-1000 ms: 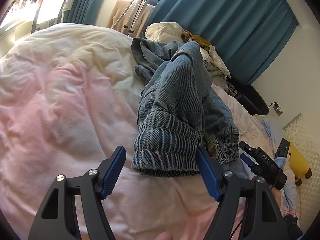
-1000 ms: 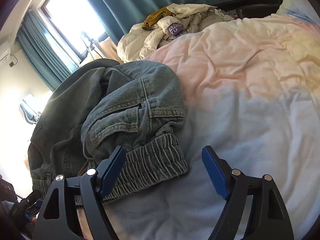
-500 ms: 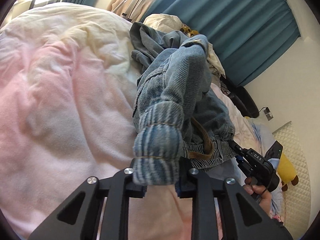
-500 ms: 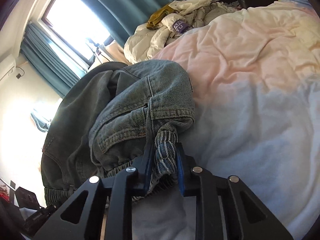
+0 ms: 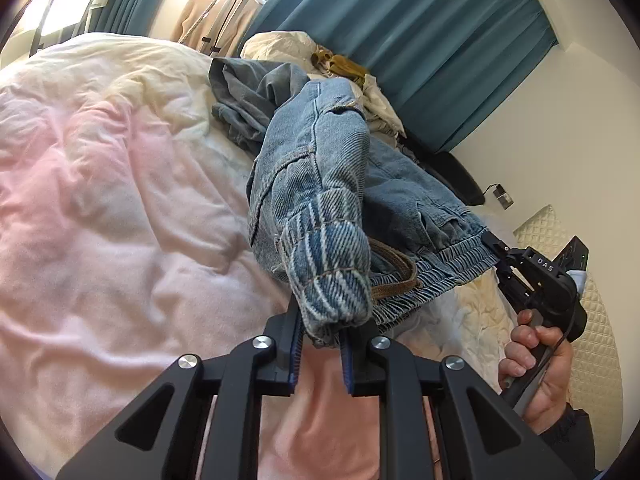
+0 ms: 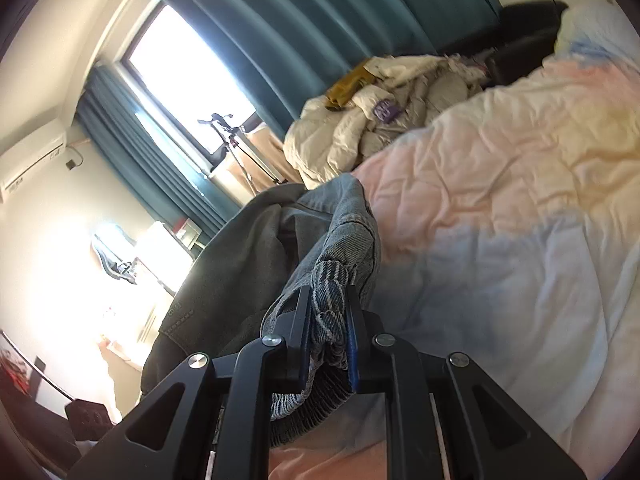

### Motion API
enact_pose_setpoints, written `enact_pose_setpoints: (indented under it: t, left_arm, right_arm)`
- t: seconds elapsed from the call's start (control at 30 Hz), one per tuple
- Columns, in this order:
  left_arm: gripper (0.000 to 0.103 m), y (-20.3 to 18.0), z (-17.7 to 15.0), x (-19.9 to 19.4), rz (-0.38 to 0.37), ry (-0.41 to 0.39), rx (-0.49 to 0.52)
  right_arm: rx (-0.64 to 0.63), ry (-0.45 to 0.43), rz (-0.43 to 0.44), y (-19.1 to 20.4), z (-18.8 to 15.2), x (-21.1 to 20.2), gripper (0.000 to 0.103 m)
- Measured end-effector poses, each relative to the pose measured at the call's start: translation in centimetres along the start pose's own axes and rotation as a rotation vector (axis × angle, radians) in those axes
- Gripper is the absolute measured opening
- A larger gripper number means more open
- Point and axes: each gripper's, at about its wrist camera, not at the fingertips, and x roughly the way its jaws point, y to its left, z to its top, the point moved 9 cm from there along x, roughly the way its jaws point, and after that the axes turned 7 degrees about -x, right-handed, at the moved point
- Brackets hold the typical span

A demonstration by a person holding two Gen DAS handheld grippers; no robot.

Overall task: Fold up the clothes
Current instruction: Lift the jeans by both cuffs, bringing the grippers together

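Denim jacket (image 5: 320,184) hangs partly lifted off the bed (image 5: 100,200), ribbed hem stretched between both tools. Left gripper (image 5: 320,344) jaws have just closed, now nearly shut, pinching one hem corner; right gripper (image 6: 328,336) jaws likewise closed on the other. Grabbing both corners likely lets the person shake it flat for folding. Other clothes (image 6: 360,128) heaped at far edge.

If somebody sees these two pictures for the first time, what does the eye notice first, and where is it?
First comes the crumpled blue denim jacket in the middle of the pastel pink and cream quilt. The left gripper pinches one ribbed cuff at the bottom of the left wrist view, and the right gripper pinches the elastic hem. Behind hang teal curtains.
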Motion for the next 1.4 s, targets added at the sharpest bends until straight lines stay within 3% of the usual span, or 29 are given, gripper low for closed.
enact_pose_setpoints:
  t: [0.17, 0.2, 0.23, 0.3, 0.37, 0.43, 0.47, 0.5, 0.6, 0.67, 0.77, 0.9, 0.97, 1.03, 1.17, 1.33, 1.4]
  left_arm:
    - [0.026, 0.9, -1.2, 1.0, 0.001, 0.066, -0.033]
    - [0.033, 1.1, -1.2, 1.1, 0.005, 0.074, -0.041]
    - [0.049, 1.3, -1.1, 1.0, 0.011, 0.067, -0.047]
    - [0.057, 1.5, -1.0, 0.6, 0.018, 0.054, -0.060]
    - [0.058, 1.6, -0.7, 0.1, 0.006, 0.044, -0.082]
    - [0.060, 1.9, -0.3, -0.2, -0.002, 0.037, -0.110]
    - [0.060, 2.0, -0.2, -0.3, -0.007, 0.033, -0.125]
    - [0.060, 2.2, 0.0, -0.5, -0.016, 0.028, -0.143]
    - [0.060, 2.7, 0.5, -0.4, -0.042, 0.022, -0.198]
    - [0.060, 3.1, 0.9, -0.1, -0.059, 0.021, -0.233]
    - [0.060, 3.7, 1.1, 0.9, -0.059, 0.036, -0.254]
    - [0.060, 4.5, 1.1, 2.3, -0.034, 0.055, -0.262]
    - [0.054, 4.8, 0.7, 3.1, -0.003, 0.082, -0.245]
    - [0.037, 5.1, -0.1, 3.9, 0.041, 0.118, -0.229]
    - [0.030, 5.7, -0.5, 4.1, 0.065, 0.125, -0.240]
    - [0.029, 6.7, 0.1, 4.5, 0.084, 0.118, -0.251]
    - [0.029, 6.8, 0.1, 4.5, 0.080, 0.120, -0.263]
  right_arm:
    - [0.043, 0.106, -0.109, -3.1, -2.5, 2.7, 0.015]
    - [0.042, 0.124, -0.116, -3.2, -2.9, 3.1, 0.016]
    - [0.040, 0.138, -0.123, -3.3, -3.2, 3.4, 0.018]
    - [0.035, 0.127, -0.129, -3.1, -3.2, 3.4, 0.020]
    - [0.038, 0.124, -0.134, -3.0, -3.3, 3.4, 0.024]
    - [0.046, 0.131, -0.136, -3.0, -3.5, 3.5, 0.035]
    - [0.051, 0.137, -0.135, -3.1, -3.6, 3.6, 0.049]
    - [0.060, 0.140, -0.140, -3.2, -3.7, 3.7, 0.057]
    - [0.081, 0.158, -0.175, -4.0, -4.2, 4.3, 0.068]
    - [0.096, 0.172, -0.202, -4.5, -4.6, 4.8, 0.069]
    - [0.133, 0.184, -0.222, -5.6, -5.2, 5.5, 0.069]
    - [0.072, 0.184, -0.252, -5.6, -6.0, 6.8, 0.069]
    - [0.042, 0.183, -0.261, -5.3, -6.3, 7.3, 0.068]
    - [0.019, 0.162, -0.267, -4.9, -6.4, 7.3, 0.068]
    - [0.023, 0.182, -0.252, -5.2, -7.0, 7.6, 0.066]
    - [0.089, 0.207, -0.227, -6.2, -8.3, 8.0, 0.048]
    - [0.093, 0.181, -0.218, -5.8, -7.8, 7.6, 0.030]
